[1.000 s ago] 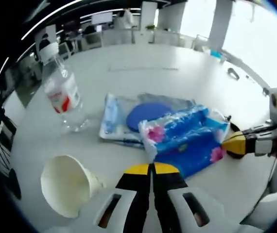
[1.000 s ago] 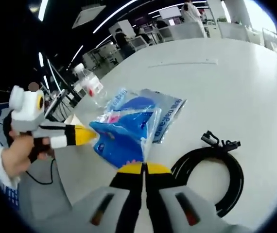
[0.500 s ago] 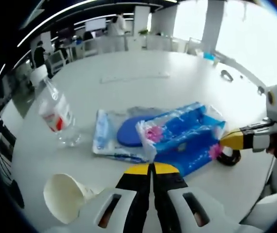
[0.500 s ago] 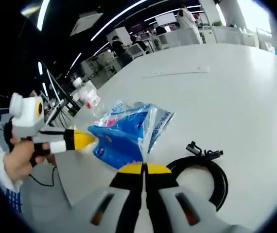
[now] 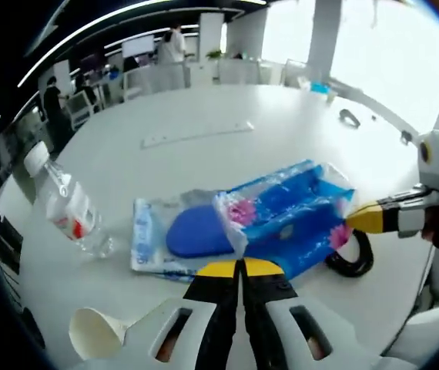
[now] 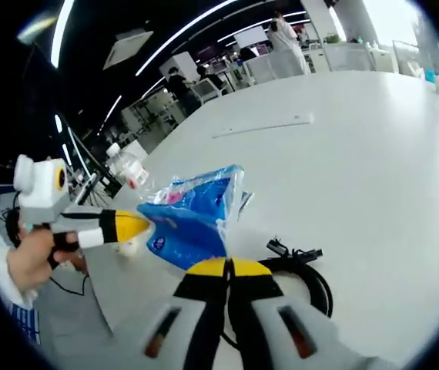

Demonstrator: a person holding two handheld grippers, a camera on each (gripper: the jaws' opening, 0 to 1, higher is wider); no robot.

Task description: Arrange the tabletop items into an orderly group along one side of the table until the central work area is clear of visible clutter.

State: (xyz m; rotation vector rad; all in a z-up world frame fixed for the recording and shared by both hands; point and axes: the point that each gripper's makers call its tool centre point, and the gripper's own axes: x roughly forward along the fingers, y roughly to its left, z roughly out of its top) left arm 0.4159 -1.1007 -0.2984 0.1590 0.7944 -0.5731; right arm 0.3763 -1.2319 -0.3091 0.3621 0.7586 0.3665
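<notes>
Both fisheye views bend strongly toward their edges. Bright daylight floods from windows at upper right, washing them out to white. The white table (image 5: pixel 204 116) reflects an even glow with soft, faint shadows. Ceiling light strips streak across the dark upper left. Distant background and frame edges look soft and slightly blurred.

Yellow-tipped black fingers (image 5: pixel 221 289), white gripper housings

People (image 5: pixel 175 42) and desks (image 5: pixel 146 75) fill the background.
</notes>
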